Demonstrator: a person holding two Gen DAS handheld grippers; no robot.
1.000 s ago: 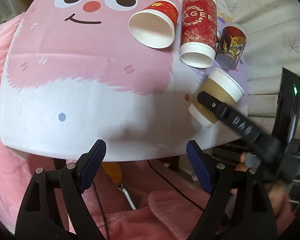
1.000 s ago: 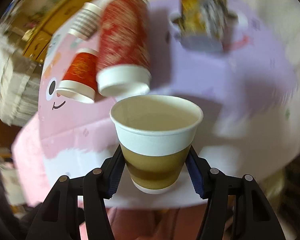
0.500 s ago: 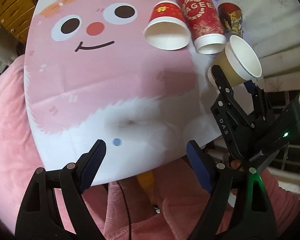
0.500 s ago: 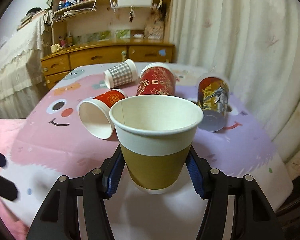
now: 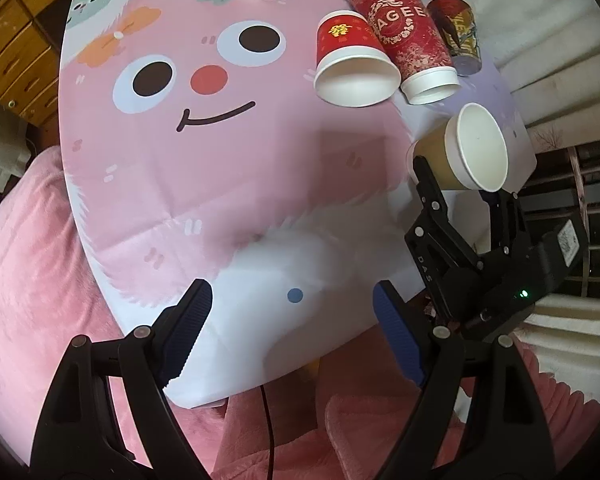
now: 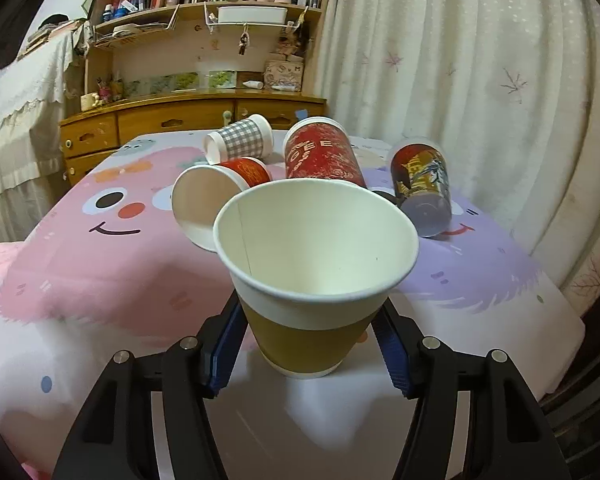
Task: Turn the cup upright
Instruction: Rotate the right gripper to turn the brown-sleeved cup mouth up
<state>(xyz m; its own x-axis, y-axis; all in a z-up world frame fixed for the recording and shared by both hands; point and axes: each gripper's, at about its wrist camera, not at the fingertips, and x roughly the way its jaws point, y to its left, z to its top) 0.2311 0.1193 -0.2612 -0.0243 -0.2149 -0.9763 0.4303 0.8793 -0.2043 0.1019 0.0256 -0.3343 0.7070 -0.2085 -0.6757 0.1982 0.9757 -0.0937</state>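
Cartoon-face worktop [image 6: 100, 272] fills lower frame; my right tongs [image 6: 306, 344] clamp brown paper cup [image 6: 312, 280] mid-body, mouth up, ready to set down. Left tongs [image 5: 292, 332] released, empty.

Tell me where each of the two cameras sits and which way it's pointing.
Left wrist: on the open left gripper, high, looking down on the table; right gripper shows.
Right wrist: on the right gripper, low over the table, facing a bookshelf; its fingers clamp the brown cup.
Shared: brown cup, four lying cups.
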